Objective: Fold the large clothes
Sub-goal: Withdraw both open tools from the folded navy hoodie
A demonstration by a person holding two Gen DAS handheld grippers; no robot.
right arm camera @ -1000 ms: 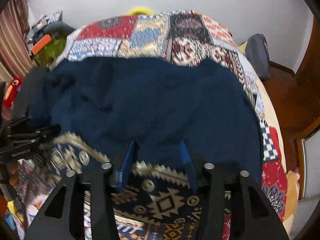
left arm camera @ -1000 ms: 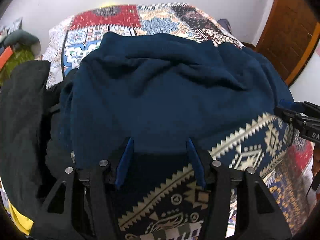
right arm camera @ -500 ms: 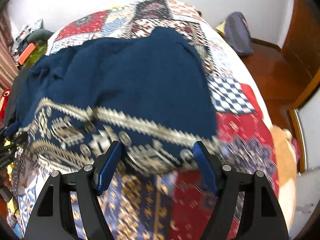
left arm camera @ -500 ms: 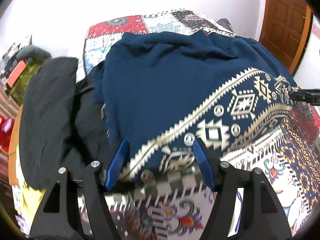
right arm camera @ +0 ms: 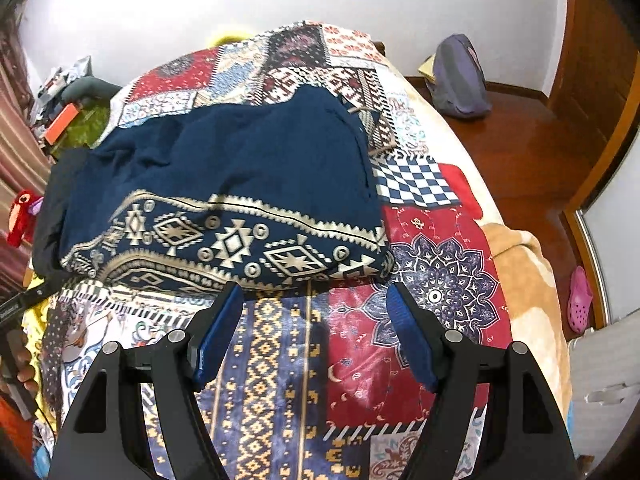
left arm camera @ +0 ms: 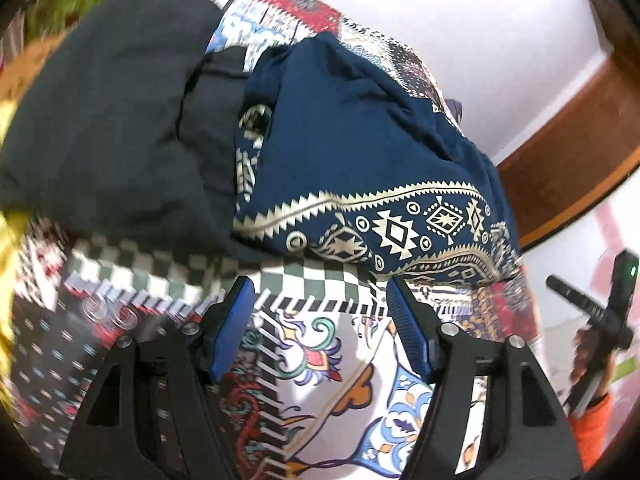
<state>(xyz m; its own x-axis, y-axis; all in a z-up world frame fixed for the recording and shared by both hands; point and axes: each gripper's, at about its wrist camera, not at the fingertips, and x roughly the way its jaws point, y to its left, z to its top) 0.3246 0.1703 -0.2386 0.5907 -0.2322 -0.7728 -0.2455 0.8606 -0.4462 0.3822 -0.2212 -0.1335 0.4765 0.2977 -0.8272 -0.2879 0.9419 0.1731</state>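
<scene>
Navy garment lies folded on the patchwork bedspread; soft, limp, likely light. Left gripper and right gripper released, empty. Grasp the patterned hem corners.

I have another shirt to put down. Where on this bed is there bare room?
Free: the bedspread right of the navy garment, and the strip between its patterned hem and the open grippers. Crowded: its left side, where black clothing lies against it.
</scene>
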